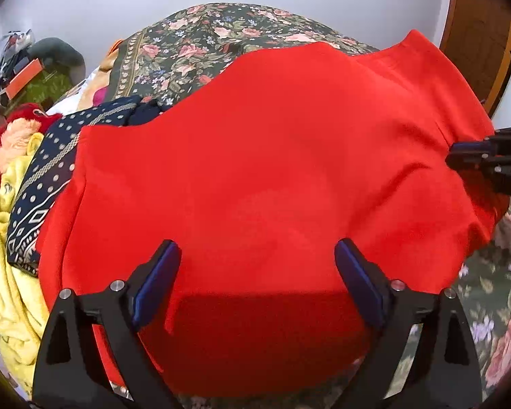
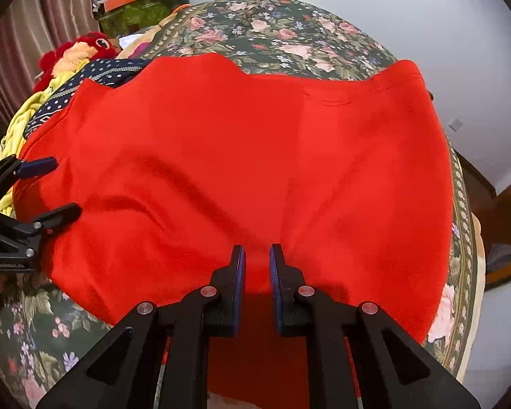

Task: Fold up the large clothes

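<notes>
A bed under a dark floral cover fills both views, with a pale wall behind it. Most of the cover is hidden by the red garment, which lies spread across the middle of the bed, its far edge wavy and its near edge hanging toward the cameras. Soft creases run across it toward the right gripper in the right wrist view, and a stitched seam shows near its far right corner.

Along the garment's left side sits a pile of other clothes: a navy dotted cloth tucked partly under the red edge, a yellow cloth beside it, and a red plush toy further back. Beyond the pile are a curtain and an orange box. A wooden door stands at the far right.

The left gripper hovers over the near left part of the garment with its 2 fingers spread wide and nothing between them. The right gripper sits at the near right part; its fingers stand close together with a narrow strip of red showing in the gap. Whether they pinch a fold of the garment or merely sit above it cannot be told.
</notes>
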Demonstrator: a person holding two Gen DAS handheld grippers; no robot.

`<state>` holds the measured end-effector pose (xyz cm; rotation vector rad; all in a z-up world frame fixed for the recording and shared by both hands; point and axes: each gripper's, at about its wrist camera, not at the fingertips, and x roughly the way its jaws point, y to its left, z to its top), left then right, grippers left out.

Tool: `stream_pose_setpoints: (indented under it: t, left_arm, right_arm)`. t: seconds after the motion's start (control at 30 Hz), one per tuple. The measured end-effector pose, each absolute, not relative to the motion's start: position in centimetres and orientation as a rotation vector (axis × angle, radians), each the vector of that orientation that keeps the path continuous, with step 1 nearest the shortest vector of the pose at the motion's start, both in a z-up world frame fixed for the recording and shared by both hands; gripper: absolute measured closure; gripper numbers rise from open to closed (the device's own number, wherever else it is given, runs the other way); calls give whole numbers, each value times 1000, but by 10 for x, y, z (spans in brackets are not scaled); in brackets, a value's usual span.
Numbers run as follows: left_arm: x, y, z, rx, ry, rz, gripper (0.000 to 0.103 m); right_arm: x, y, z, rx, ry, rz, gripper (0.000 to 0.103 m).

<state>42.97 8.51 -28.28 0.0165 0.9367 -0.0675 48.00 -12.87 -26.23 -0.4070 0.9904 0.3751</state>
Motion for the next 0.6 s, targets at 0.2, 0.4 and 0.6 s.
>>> stream_pose_setpoints:
  t: [0.2,0.4,0.6]
  left_arm:
    - [412,105,-283,0,949,-47,9]
    - [386,140,-285,-100,986,40,8]
    - [346,183,-297,-83,1051,237,8]
  right_arm:
    - [479,-166,-262,-434,983,230,93]
    - [476,-223,-266,-312,1050,190,93]
    - [466,-260,-265,-345,1038,21,29]
